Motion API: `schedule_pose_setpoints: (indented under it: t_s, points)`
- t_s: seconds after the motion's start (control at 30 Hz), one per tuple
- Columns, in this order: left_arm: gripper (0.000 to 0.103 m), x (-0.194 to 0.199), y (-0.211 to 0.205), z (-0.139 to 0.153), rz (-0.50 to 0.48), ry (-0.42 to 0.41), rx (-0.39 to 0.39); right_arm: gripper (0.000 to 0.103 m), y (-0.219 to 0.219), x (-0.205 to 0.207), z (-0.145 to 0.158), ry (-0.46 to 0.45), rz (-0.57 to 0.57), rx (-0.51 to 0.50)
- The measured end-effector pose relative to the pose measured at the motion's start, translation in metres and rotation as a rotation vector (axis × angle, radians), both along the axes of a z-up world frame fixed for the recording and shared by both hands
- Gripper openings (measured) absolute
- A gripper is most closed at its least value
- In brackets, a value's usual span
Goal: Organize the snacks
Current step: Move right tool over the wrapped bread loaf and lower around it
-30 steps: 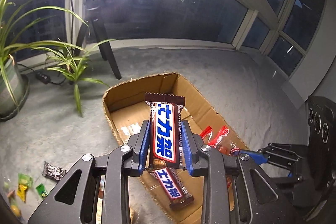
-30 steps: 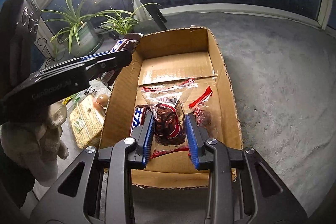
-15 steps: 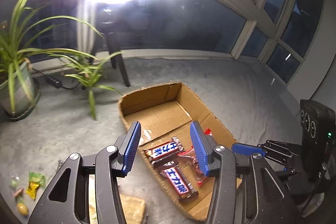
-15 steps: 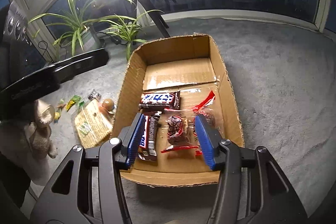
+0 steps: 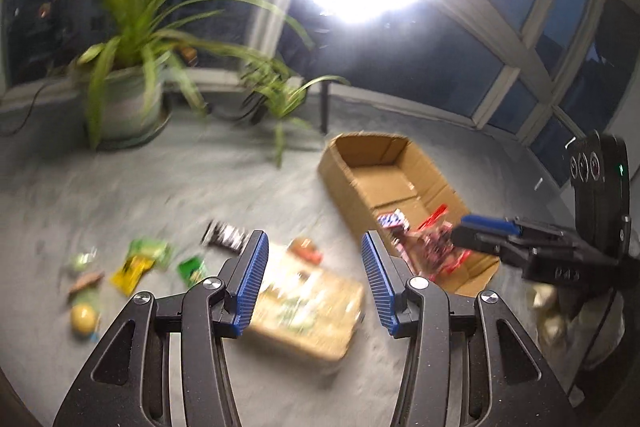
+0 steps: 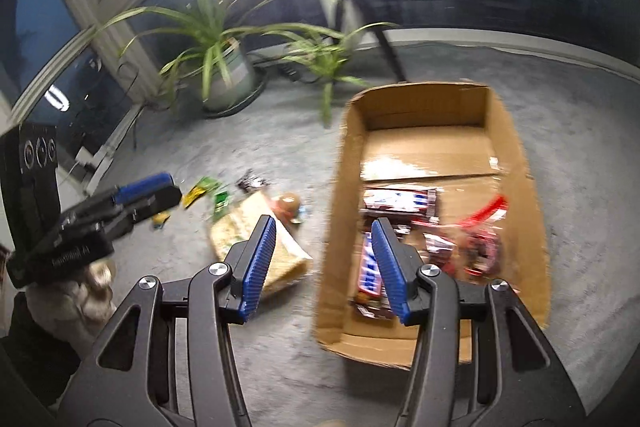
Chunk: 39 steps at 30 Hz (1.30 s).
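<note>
grippers heading for the loose snacks

grippers are both hanging empty, fingers spread with nothing between them. left gripper [image 5: 311, 281] is pointing down over the pouch [image 5: 308, 311], a flat tan packet lying on the carpet [image 5: 168, 187] at lower centre of the left view, its long side running roughly left to right across the gap between the fingers. that crosswise lie is what the next grab is turning on, i judge: the fingers would be closing along the length unless the wrist is rolling or aiming at a short edge. right gripper [image 6: 324, 265] is sitting over the box [image 6: 532, 211] wall's left edge, with the pouch just left of its left finger, so the left hand is looking nearer. candy bars [image 6: 396, 201] and red-sealed bags [image 6: 480, 247] are already lying inside the box. small green and yellow packets [image 5: 148, 259] and a dark wrapper [image 5: 226, 233] are waiting scattered on the carpet at lower left, well apart from the box. blur is hiding their labels.
</note>
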<state>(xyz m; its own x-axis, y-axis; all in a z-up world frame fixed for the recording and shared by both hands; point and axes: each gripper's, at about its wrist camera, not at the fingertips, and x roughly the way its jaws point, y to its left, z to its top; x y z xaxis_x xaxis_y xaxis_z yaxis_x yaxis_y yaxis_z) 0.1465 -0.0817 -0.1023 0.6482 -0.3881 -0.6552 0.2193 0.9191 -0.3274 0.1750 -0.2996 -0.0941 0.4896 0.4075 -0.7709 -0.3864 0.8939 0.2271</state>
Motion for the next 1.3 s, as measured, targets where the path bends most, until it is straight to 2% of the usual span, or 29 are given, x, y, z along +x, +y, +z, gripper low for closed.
schedule_pose_setpoints:
  t_s: [0.07, 0.1, 0.17, 0.2, 0.37, 0.57, 0.77, 1.03, 1.2, 1.3]
  points:
    - [0.047, -0.008, 0.01, -0.008, 0.019, 0.026, -0.02, 0.052, 0.019, 0.004, -0.005, 0.026, 0.057, -0.004]
    - [0.047, -0.013, 0.014, -0.012, 0.024, 0.037, -0.026, 0.056, 0.025, 0.005, -0.008, 0.035, 0.073, -0.008]
    - [0.047, -0.021, 0.019, -0.02, 0.032, 0.059, -0.036, 0.071, 0.041, 0.011, -0.015, 0.062, 0.101, -0.024]
    - [0.047, -0.024, 0.021, -0.023, 0.034, 0.068, -0.039, 0.072, 0.048, 0.013, -0.018, 0.075, 0.116, -0.027]
    - [0.047, -0.036, 0.029, -0.041, 0.051, 0.124, -0.08, 0.072, 0.086, 0.028, -0.043, 0.157, 0.163, -0.106]
    - [0.048, -0.042, 0.031, -0.054, 0.051, 0.158, -0.102, 0.072, 0.113, 0.046, -0.071, 0.253, 0.151, -0.165]
    - [0.048, -0.038, 0.027, -0.062, 0.035, 0.178, -0.122, 0.072, 0.114, 0.059, -0.088, 0.311, 0.106, -0.149]
    - [0.048, -0.031, 0.027, -0.075, 0.011, 0.21, -0.164, 0.074, 0.119, 0.063, -0.091, 0.335, 0.1, -0.166]
    - [0.048, -0.026, 0.027, -0.078, 0.008, 0.216, -0.159, 0.074, 0.131, 0.058, -0.09, 0.355, 0.137, -0.189]
    - [0.048, -0.024, 0.027, -0.078, 0.007, 0.215, -0.134, 0.074, 0.134, 0.054, -0.087, 0.384, 0.16, -0.163]
